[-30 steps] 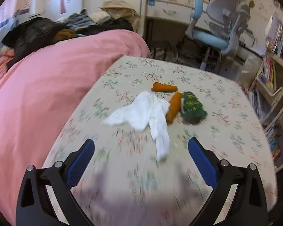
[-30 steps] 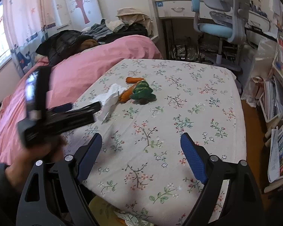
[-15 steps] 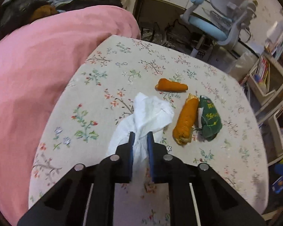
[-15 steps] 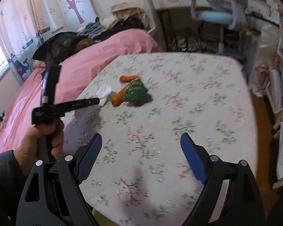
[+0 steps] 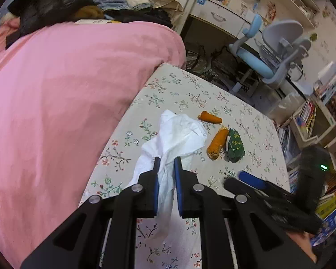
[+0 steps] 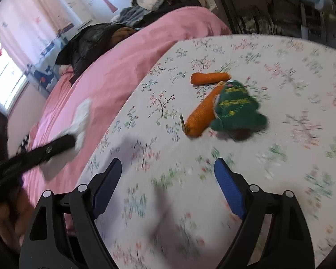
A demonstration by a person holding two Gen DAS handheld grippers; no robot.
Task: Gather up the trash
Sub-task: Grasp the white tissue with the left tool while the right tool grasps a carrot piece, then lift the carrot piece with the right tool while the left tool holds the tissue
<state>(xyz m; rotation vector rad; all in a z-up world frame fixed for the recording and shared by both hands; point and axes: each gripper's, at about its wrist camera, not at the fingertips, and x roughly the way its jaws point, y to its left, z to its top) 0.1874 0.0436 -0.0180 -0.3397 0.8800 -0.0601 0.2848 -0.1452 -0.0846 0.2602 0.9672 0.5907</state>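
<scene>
My left gripper [image 5: 166,162] is shut on a crumpled white tissue [image 5: 179,134] and holds it above the floral sheet [image 5: 246,116]. Two orange wrappers [image 5: 217,143] [image 5: 209,117] and a green wrapper [image 5: 234,146] lie on the sheet beyond it. My right gripper [image 6: 168,174] is open and empty, low over the sheet, short of the long orange wrapper [image 6: 201,114], the short orange wrapper [image 6: 209,77] and the green wrapper [image 6: 235,103]. The left gripper [image 6: 75,140] with the tissue [image 6: 81,116] shows blurred at the left of the right wrist view.
A pink duvet [image 5: 67,89] covers the bed's left side, with dark clothes [image 5: 49,6] piled at the far end. A desk [image 5: 219,15] and blue-grey chair [image 5: 271,51] stand beyond the bed. Bookshelves [image 5: 313,116] line the right.
My left gripper closed on the white tissue and lifted it off the sheet. My right gripper moved forward and down toward the orange and green wrappers.
</scene>
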